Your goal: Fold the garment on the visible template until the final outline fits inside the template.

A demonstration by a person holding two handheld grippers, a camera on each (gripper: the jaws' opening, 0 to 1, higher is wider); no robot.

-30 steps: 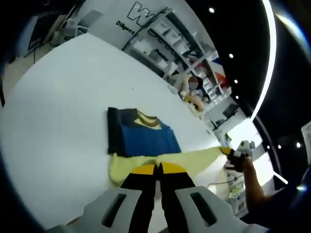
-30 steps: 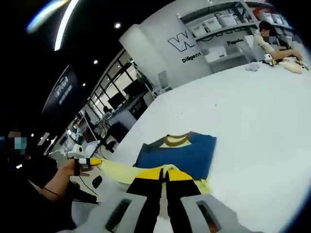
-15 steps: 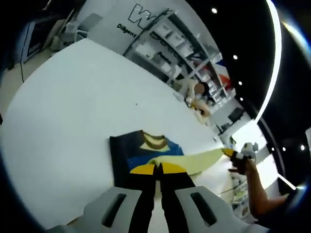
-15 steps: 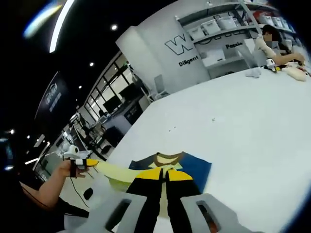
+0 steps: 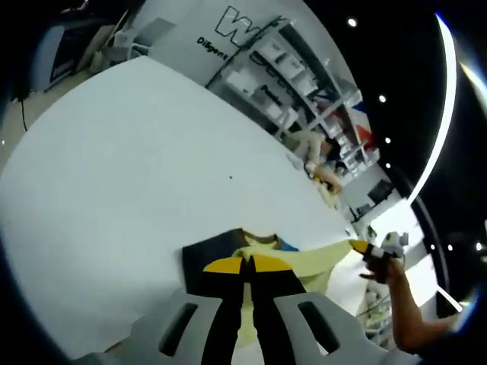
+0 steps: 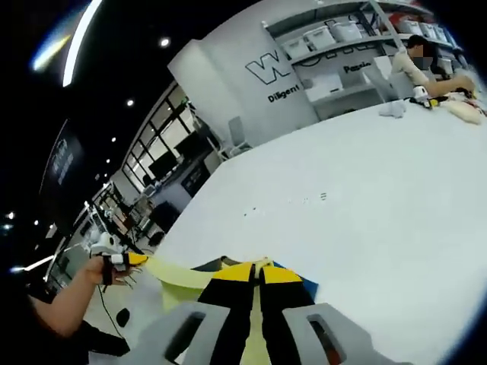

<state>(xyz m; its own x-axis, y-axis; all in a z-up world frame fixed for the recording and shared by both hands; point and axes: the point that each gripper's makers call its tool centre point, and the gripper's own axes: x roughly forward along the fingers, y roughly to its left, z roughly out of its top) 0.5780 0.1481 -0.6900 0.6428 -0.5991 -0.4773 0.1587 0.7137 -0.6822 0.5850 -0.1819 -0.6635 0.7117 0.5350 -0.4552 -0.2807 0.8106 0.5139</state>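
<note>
A blue and pale yellow garment (image 5: 316, 260) lies on the white table (image 5: 114, 167), with a dark panel (image 5: 204, 252) showing at its left side. My left gripper (image 5: 245, 263) is shut on the pale yellow edge, which is lifted off the table. The right gripper (image 5: 371, 249), held in a hand, pinches the same edge further right, so the fabric stretches between them. In the right gripper view my right gripper (image 6: 259, 268) is shut on that yellow edge (image 6: 179, 275). The left gripper (image 6: 118, 258) holds its far end. A sliver of blue (image 6: 306, 286) shows beside the jaws.
Shelves with white boxes (image 6: 335, 34) line the back wall under large lettering. A person (image 6: 426, 61) sits at the table's far end beside small items (image 6: 460, 106). Wide bare tabletop (image 6: 365, 190) stretches beyond the garment.
Both grippers have carried the lifted yellow edge forward over the blue part toward the collar. Much less blue shows now than a second ago.
</note>
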